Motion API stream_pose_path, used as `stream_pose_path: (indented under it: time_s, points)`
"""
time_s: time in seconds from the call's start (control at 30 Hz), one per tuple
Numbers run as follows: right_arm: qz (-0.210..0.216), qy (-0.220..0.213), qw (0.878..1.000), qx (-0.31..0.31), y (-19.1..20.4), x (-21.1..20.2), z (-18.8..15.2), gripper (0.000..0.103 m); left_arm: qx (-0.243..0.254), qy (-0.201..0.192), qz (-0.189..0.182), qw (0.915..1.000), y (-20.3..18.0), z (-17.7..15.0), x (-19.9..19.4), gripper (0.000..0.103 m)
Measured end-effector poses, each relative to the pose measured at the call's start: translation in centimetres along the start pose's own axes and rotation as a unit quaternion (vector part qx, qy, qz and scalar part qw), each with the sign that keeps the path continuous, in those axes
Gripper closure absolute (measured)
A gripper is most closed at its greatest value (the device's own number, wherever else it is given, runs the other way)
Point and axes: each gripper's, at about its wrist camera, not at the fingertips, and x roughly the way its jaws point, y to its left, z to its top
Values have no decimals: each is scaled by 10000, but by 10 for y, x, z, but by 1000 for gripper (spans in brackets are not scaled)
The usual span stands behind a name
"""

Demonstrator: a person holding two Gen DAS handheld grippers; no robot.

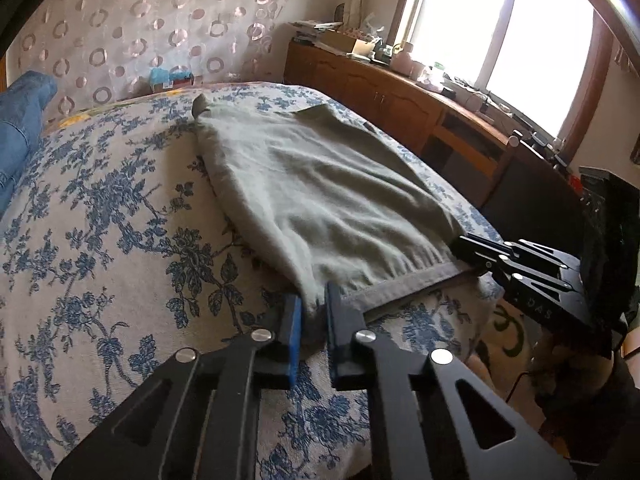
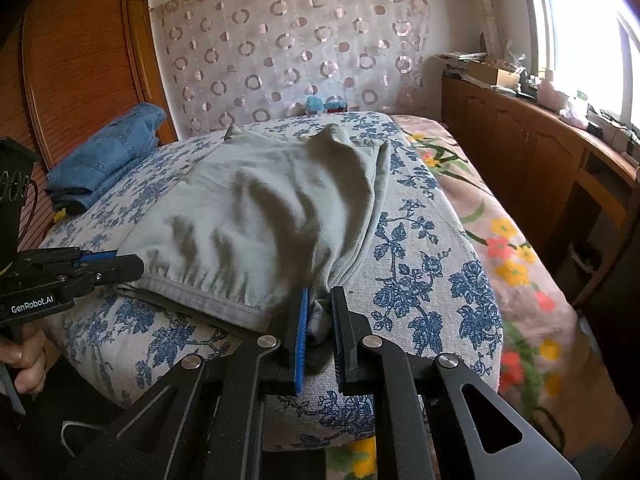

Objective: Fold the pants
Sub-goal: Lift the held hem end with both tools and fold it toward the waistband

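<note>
Left gripper (image 1: 312, 320): jaws closed down on the near-left corner of the pants' (image 1: 316, 184) waistband (image 1: 404, 286), cloth bunched between the blue pads.
Right gripper (image 2: 320, 316): same, clamped on the near-right corner, a wad of fabric pinched between the fingers.
Each unit shows in the other's view, at opposite ends of the waistband, well apart.

Pants: grey-green, soft knit, elastic gathered waist. They lie on the blue floral bedspread (image 1: 120, 216), waist at the near edge of the bed, legs running away toward the circle-print curtain (image 2: 296, 52). They look already doubled leg over leg. The right side is rumpled and humped up, the left side flatter.

Handling, my read:
- light, limp, no stiffness, so it will sag and drape between the two grips
- cloth-on-cloth friction is likely to drag, so lift it clear rather than slide it
- the waistband is the firmest part; corner grips are the right hold, and keeping tension across them keeps the edge straight

Room:
- near bed edge right under the grippers, drop-off below
- folded blue jeans (image 2: 104, 152) far left on the bed, well apart from the pants
- wooden cabinet (image 2: 520, 152) along the right under the window, beyond the flowered blanket (image 2: 508, 248)
- open bedspread left of the pants and beyond the leg ends, enough to carry the waist forward over the legs
</note>
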Motion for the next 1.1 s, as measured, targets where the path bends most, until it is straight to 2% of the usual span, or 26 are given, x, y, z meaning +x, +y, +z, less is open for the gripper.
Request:
stream_pose_path:
  time_s: [0.47, 0.73, 0.9, 1.1]
  points:
    - [620, -626, 9959, -222, 14, -54, 45, 94, 204, -894, -211, 9956, -6, 33, -80, 95]
    - [796, -1100, 9890, -588, 29, -85, 86, 95, 403, -1472, -36, 9883, -4, 56, -131, 96]
    - [814, -1424, 9829, -839, 42, -100, 109, 95, 567, -1801, 152, 9819, -4, 84, -160, 96]
    - [872, -1592, 9779, -1036, 52, -90, 143, 95, 641, -2030, 336, 9765, 7, 117, -180, 96]
